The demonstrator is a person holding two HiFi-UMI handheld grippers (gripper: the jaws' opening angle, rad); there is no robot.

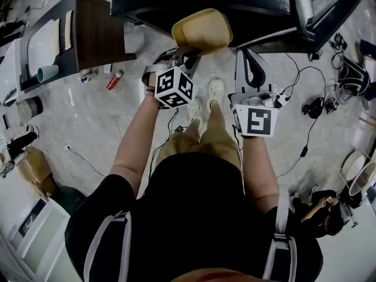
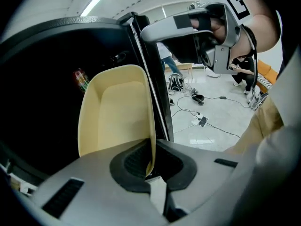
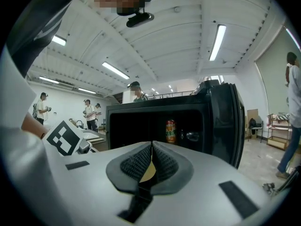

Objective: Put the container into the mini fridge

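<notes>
Progress: container point(image 2: 117, 112) hung at the open mini fridge point(image 3: 136, 126) front, not yet inside; placing and release were left | left gripper point(image 2: 151, 166) clamped on its side wall | mouth tipped up toward the holder, long side seemingly running out from the jaws | right gripper point(image 3: 151, 161) closed, empty.

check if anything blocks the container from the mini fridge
Nothing visible does: the mini fridge stands open, with the container in the left claw at its opening. A can stands further inside.
</notes>
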